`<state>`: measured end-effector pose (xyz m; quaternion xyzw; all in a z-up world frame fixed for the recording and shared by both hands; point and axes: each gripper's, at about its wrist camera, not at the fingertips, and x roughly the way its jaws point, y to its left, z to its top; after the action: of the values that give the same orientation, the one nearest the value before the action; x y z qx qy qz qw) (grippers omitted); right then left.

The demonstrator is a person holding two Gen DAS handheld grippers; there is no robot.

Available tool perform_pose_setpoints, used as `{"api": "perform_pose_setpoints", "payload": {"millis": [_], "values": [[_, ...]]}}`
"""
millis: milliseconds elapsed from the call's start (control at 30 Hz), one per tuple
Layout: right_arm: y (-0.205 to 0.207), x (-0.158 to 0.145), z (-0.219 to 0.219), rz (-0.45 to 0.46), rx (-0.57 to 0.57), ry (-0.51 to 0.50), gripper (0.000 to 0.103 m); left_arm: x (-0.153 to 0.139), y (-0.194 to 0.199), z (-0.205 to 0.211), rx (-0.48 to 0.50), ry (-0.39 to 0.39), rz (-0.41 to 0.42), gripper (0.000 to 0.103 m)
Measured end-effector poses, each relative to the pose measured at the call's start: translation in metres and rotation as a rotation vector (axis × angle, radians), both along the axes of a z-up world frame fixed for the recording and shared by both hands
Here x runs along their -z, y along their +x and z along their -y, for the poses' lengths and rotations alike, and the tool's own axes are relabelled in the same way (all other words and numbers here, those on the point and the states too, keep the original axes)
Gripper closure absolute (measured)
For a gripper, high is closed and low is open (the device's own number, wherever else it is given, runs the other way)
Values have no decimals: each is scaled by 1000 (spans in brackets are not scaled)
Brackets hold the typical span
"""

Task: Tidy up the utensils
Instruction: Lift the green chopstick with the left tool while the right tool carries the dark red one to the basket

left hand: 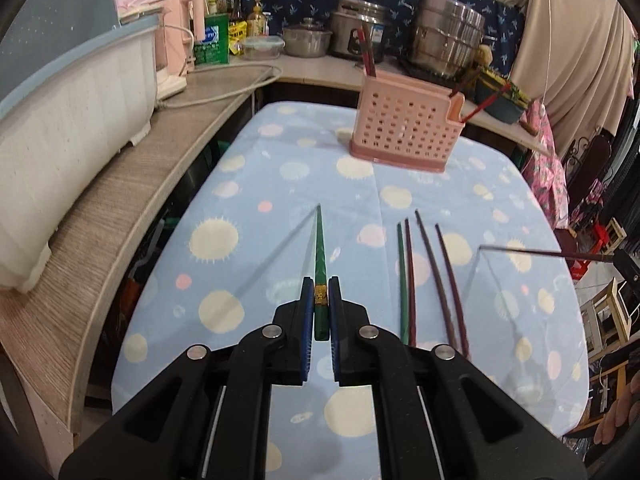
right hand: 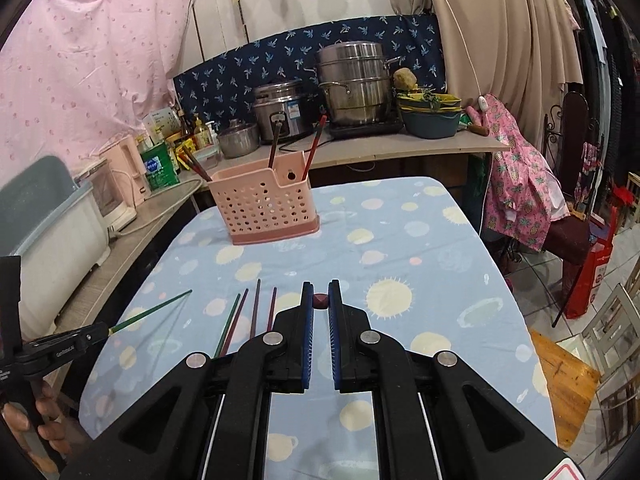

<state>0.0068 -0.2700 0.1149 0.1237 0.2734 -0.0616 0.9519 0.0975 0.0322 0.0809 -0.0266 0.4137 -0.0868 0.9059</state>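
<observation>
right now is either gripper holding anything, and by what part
Yes. The left gripper clamps a green chopstick near its thick end. The right gripper clamps a dark red chopstick, also by its thick end.

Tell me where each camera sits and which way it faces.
Left wrist: on the left claw, facing along the table toward the pink utensil basket; claw shut on a green chopstick.
Right wrist: on the right claw, facing the same basket; shut on a dark red chopstick seen end-on; the left hand shows.
Shared: basket, four loose chopsticks, each other's claw.
</observation>
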Motion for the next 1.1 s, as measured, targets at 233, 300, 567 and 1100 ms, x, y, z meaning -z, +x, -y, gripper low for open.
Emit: {"api": "perform_pose_setpoints", "payload": {"millis": [233,300,567,1100], "values": [[10,-28,7,70,21,-6,96,-28,17,3,-2,-31,41,96],[14,-36,9,88,20,-4,96,-35,22,4,-2,-41,50,96],[33,-59,15,151,7,57,96,-69,43,14,17,-77,99,96],[134,-129,23,312,-33,164,96,-177,119,53,24,-150,321,96]]}}
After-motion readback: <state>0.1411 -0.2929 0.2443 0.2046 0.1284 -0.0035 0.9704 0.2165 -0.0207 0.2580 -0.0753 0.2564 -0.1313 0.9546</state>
